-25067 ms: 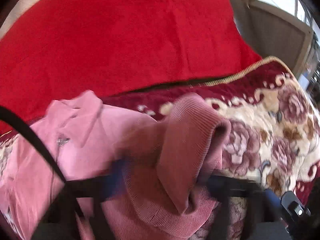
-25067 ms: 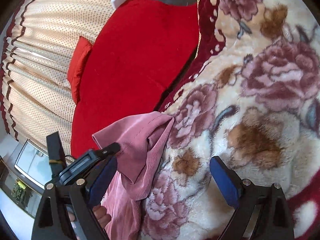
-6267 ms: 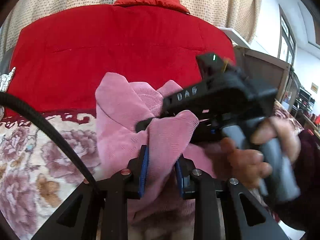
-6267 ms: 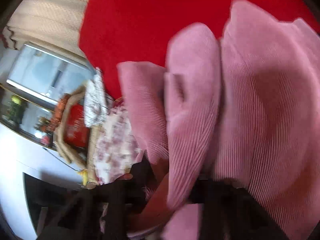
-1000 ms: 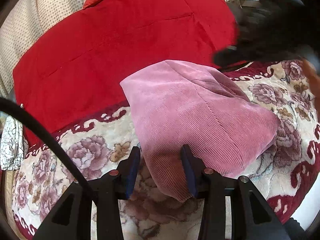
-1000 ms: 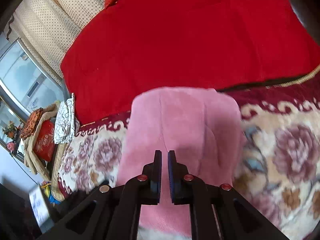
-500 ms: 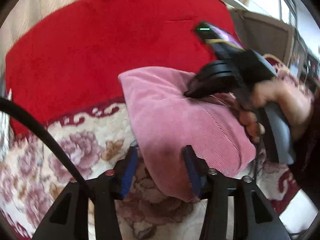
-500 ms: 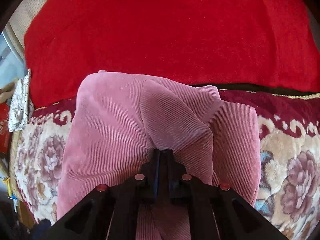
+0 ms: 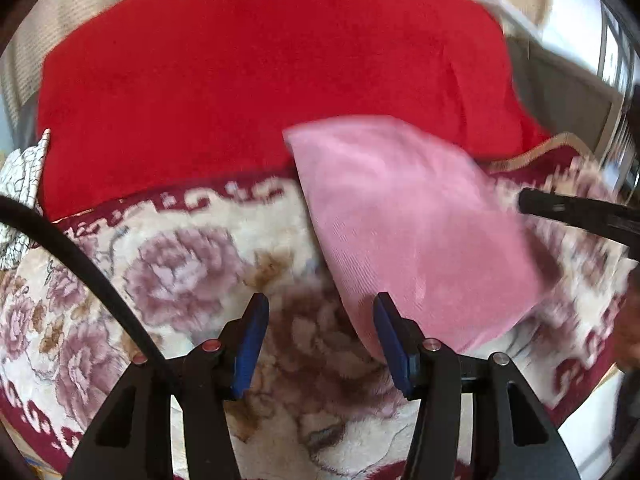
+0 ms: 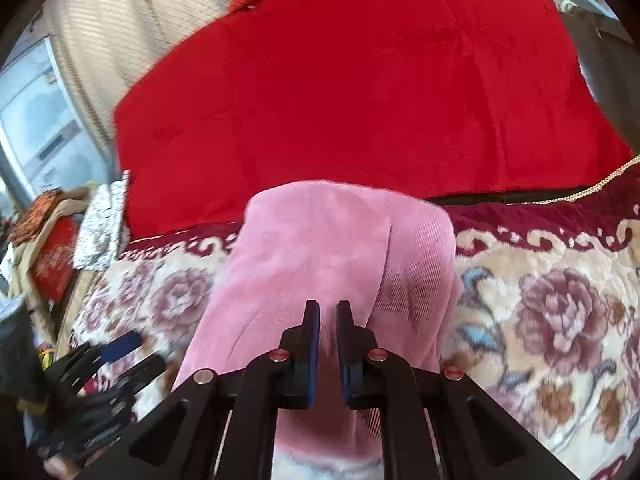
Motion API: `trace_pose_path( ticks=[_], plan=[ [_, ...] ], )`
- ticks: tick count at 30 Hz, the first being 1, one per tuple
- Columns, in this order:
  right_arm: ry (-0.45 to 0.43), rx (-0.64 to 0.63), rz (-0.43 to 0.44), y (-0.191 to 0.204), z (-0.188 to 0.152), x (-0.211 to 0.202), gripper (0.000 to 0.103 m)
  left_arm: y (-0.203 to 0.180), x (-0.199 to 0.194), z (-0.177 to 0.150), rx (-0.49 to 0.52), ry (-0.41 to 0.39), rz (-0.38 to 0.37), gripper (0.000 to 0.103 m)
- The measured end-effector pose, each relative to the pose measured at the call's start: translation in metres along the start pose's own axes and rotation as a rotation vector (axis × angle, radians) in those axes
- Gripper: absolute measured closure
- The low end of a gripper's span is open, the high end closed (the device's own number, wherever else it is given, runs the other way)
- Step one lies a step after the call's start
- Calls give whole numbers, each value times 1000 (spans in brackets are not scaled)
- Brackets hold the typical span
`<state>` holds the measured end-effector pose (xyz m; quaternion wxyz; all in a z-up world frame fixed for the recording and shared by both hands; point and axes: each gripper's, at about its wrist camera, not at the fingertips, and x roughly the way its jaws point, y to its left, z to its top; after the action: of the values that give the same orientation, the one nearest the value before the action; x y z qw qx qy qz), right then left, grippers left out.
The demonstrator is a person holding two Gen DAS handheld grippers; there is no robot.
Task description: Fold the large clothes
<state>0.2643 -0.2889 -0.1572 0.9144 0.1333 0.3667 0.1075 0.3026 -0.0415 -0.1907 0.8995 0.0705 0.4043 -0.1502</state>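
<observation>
Having just been opening, left gripper (image 9: 318, 336) now standing wide and empty, off the folded pink garment (image 9: 408, 224) that was between its fingers a second ago. Right gripper (image 10: 327, 340) hovering over the garment (image 10: 320, 264), fingers narrow, a slim gap showing, nothing pinched. Garment lying flat on the floral blanket (image 9: 180, 256), touching the red quilt (image 9: 260, 72) behind. Farther back, cream curtain (image 10: 132, 20) hanging. No containers or readable writing showing.
</observation>
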Motion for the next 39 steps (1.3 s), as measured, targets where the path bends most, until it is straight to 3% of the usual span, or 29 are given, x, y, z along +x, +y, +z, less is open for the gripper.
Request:
trace_pose_path(
  ticks=[3,6,10,13,16,17,19,21,22,25,29,31,33,38,39],
  plan=[
    [80,7,-14,-1,-33,21,78,-11,1,-5,68,-44,64,47],
    [50,53,16,-16,-54,32,77,-5,-3,-2,51,-30,30,47],
    [70,79,40,-23,-45,18,77,10,-12,0,-9,-44,-11,48],
    [31,84,47,-26,-45,1,77,11,-16,0,-50,-82,-54,47],
    [72,60,34,-28,-57,14,76,-6,-3,-5,11,-33,-41,47],
    [93,70,38,-32,-63,24,74,-11,-4,-7,41,-61,-11,47],
    [89,108,45,-39,-62,25,56,-16,-8,-6,92,-70,24,47],
    [103,136,38,-45,-56,21,41,-10,-10,-3,75,-54,6,47],
    [100,145,47,-49,-53,18,39,-5,-12,-1,57,-50,-12,47],
    [72,174,111,-58,-47,7,37,6,-18,3,0,-66,-74,42],
    [66,277,170,-84,-39,7,35,7,-15,11,-14,-67,-103,38],
    [69,337,185,-98,-37,8,35,4,-15,12,-6,-71,-92,37],
    [41,360,200,-104,-35,5,35,0,-18,12,-2,-83,-77,26],
    [-49,261,235,-79,-33,-12,37,-16,-17,8,38,-101,5,22],
    [-47,243,240,-73,-34,-12,46,-21,-12,7,55,-77,28,22]
  ],
)
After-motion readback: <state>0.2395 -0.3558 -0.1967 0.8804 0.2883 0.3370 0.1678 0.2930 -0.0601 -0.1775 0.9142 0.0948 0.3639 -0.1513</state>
